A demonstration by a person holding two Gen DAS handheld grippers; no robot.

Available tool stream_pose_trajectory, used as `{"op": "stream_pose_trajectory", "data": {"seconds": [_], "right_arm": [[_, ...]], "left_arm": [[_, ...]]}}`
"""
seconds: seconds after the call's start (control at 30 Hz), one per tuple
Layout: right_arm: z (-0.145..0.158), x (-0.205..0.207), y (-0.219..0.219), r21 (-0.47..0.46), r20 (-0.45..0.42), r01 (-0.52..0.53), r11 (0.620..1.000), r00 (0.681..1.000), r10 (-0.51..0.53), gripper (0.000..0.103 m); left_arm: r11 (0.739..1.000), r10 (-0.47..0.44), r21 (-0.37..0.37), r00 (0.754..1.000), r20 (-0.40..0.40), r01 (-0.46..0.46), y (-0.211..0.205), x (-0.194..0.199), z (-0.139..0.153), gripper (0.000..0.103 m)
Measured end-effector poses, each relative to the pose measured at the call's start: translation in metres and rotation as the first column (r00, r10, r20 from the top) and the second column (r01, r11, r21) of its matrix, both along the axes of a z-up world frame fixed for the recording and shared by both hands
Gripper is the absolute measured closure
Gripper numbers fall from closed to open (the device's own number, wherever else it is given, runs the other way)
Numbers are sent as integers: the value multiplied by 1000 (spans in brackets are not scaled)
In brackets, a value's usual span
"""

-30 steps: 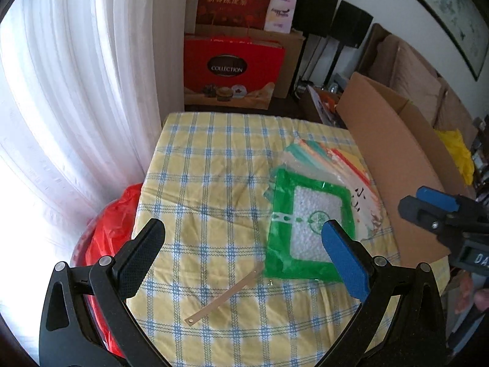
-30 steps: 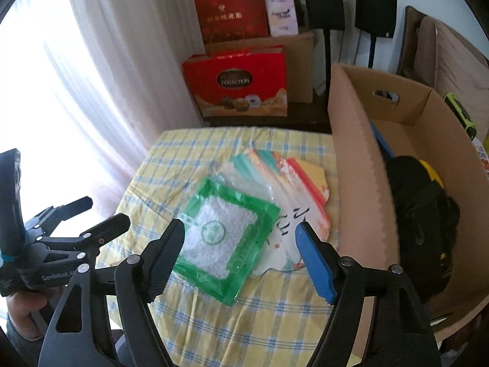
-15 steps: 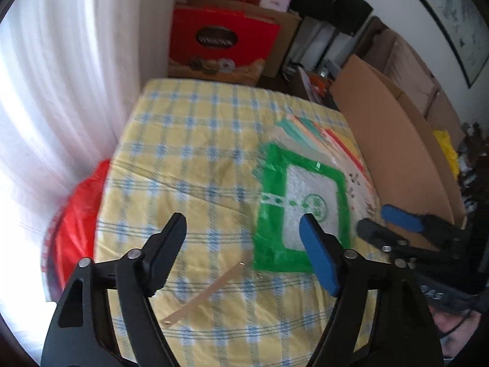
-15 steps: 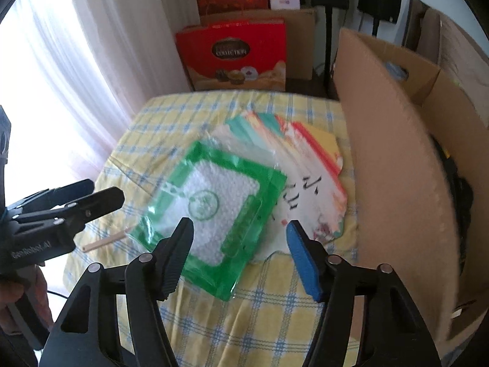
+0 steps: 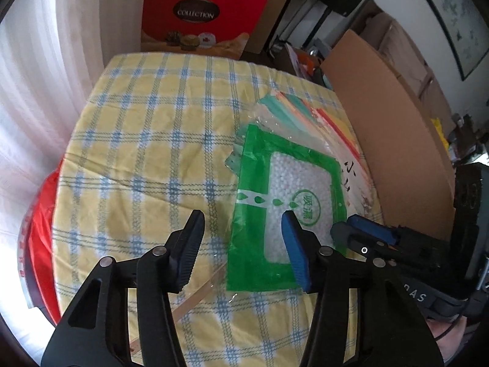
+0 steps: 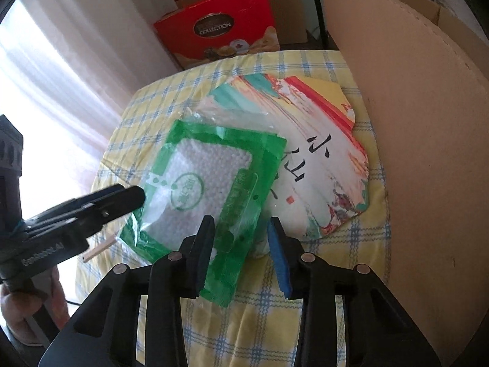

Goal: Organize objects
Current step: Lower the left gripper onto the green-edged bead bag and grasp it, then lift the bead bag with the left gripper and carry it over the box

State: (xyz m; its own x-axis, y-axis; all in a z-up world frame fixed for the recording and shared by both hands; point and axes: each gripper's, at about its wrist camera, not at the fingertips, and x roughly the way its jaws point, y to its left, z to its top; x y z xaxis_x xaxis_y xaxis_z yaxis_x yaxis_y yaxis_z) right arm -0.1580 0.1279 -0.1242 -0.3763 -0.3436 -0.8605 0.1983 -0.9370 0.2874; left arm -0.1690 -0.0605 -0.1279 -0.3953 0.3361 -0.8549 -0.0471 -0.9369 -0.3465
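A green-bordered plastic bag of white beads (image 5: 293,195) lies on the yellow checked tablecloth (image 5: 152,140), partly on top of a colourful paper fan (image 6: 324,165). The fan's wooden handle (image 5: 195,299) sticks out under the bag. My left gripper (image 5: 241,244) is open, low over the bag's left edge. My right gripper (image 6: 241,241) is open, over the bag's (image 6: 211,180) near right edge. Each gripper shows in the other's view: the right one (image 5: 363,235) and the left one (image 6: 122,198).
A large open cardboard box (image 6: 412,122) stands against the table's right side. A red gift box (image 5: 201,21) and cartons stand behind the table. White curtains (image 5: 36,76) hang on the left, with a red bag (image 5: 39,238) below the table's left edge.
Both grippers have moved forward and down toward the green bag. Their jaws have narrowed but stay open. The bag and fan have not moved.
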Motion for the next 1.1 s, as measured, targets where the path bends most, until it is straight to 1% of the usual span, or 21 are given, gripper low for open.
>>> {"op": "stream_pose_trajectory", "data": {"seconds": [0.1,0.17,0.27,0.33,0.4,0.5,0.57,0.6,0.63,0.67,0.77,0.9,1.1], "right_arm": [[0,-2,1,-25,4,4,1000,1000,-4,67],[-1,-2,2,-51,12,8,999,1000,-7,68],[-3,-3,4,-87,17,20,996,1000,-18,70],[-5,-4,5,-114,25,24,993,999,-21,75],[-6,-5,3,-141,30,19,990,999,-15,76],[-5,-3,-3,-134,20,7,991,1000,-4,76],[-3,-2,-7,-118,7,-4,993,1000,4,76],[-3,-2,-9,-113,2,-6,994,1000,7,79],[-1,-1,-10,-104,-6,-10,995,1000,9,82],[0,-1,-10,-100,-10,-11,995,1000,10,84],[2,-1,-6,-112,-10,-3,994,1000,2,85],[5,0,-3,-134,-13,7,991,1000,-9,86],[31,2,1,-153,-58,0,988,998,-9,86]], "left_arm": [[1000,-6,15,1000,9,6,4,-2,-4,58],[999,-17,28,1000,11,16,6,-2,-6,61],[1000,-16,12,1000,9,16,9,-1,-8,64],[1000,-21,12,1000,8,21,12,0,-9,65],[1000,-26,-6,1000,5,26,15,1,-7,65],[999,-29,-22,1000,2,29,18,2,-7,65],[1000,-24,-16,1000,1,24,18,2,-6,66],[1000,-18,-11,1000,1,18,17,3,-6,67],[1000,-13,-9,1000,-4,13,16,4,-4,69],[1000,-12,-12,1000,-11,12,16,5,-2,72],[1000,-18,-10,999,-31,18,16,8,7,76],[1000,-19,-1,998,-67,19,17,10,24,76],[999,-21,22,993,-117,24,18,12,56,76]]}}
